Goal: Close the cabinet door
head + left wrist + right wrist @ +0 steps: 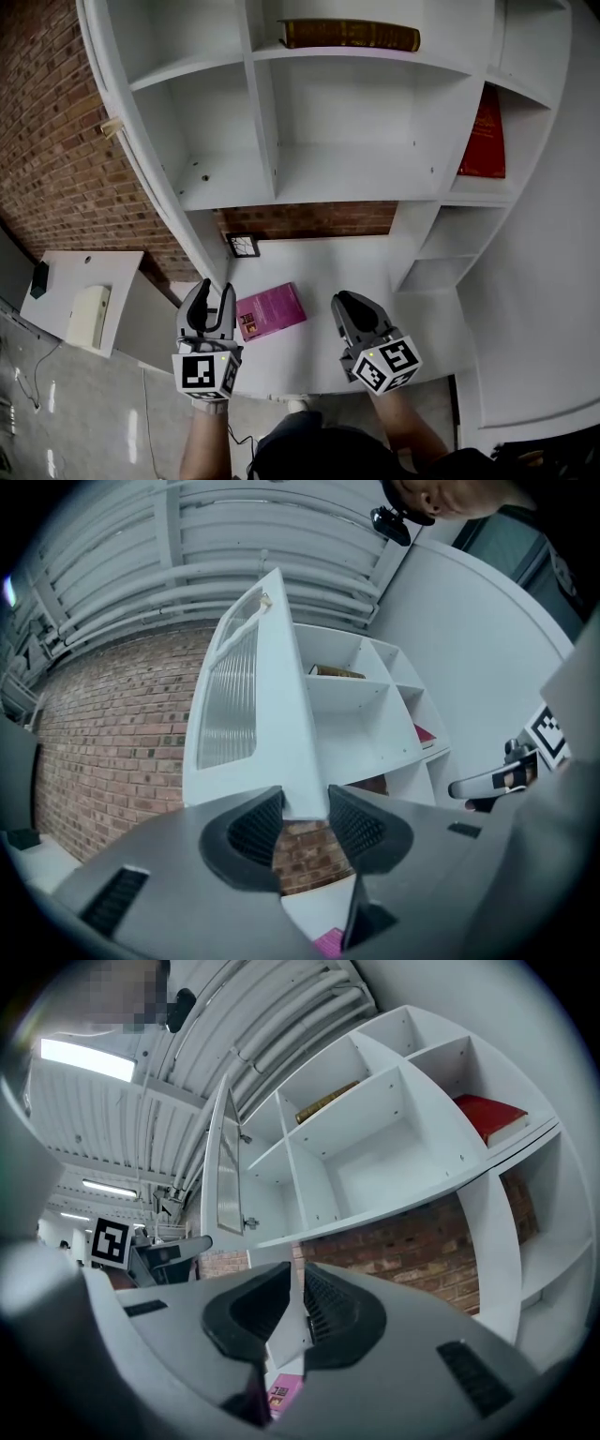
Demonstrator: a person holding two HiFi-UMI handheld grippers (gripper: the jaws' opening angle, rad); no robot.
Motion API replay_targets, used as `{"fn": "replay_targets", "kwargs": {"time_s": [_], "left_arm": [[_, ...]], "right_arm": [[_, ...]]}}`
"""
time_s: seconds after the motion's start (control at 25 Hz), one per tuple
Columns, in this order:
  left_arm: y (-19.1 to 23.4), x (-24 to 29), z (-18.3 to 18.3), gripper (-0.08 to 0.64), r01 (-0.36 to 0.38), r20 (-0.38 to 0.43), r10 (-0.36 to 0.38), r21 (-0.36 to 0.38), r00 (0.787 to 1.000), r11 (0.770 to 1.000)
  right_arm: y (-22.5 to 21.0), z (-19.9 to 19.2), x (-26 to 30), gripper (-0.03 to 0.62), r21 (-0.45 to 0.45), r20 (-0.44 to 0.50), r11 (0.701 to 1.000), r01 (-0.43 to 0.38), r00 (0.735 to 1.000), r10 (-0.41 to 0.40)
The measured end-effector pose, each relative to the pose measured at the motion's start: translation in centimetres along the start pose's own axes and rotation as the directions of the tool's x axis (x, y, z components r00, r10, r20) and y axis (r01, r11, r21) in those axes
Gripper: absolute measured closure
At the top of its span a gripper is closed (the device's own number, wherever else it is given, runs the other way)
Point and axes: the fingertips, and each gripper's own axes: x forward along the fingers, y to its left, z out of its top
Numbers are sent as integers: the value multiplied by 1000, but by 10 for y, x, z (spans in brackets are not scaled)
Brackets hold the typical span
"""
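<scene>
The white cabinet door (150,159) stands swung out from the shelf unit's left side and shows edge-on in the head view, with a small handle (111,127). The left gripper view shows its ribbed glass pane and white frame (253,714). It is the thin upright panel in the right gripper view (225,1166). My left gripper (215,289) hovers below the door's lower corner, apart from it. It (305,822) is open with nothing between its fingers. My right gripper (349,302) floats over the desk further right, its (295,1302) jaws a narrow slit apart and empty.
A pink book (270,311) lies on the white desk (319,262) between the grippers. A small framed picture (243,245) stands at the desk's back. The open shelves hold a brown book (349,35) and a red book (484,136). A brick wall (56,169) runs behind the door.
</scene>
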Motion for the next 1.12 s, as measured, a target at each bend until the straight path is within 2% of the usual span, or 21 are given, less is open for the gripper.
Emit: {"fn": "replay_targets", "kwargs": {"time_s": [0.2,0.56,1.12], "left_arm": [[-17,26,-4,401,43,-1,-43,16,999,999],[-31,70,-12,416,105,-21,-105,-12,994,994],[-37,95,-17,425,156,-25,-156,-2,987,988]], "right_arm": [[-15,5,0,537,-7,5,1000,18,1000,-18],[-46,10,0,537,-5,17,997,77,997,-77],[-66,16,3,537,-3,29,991,137,990,-137]]}}
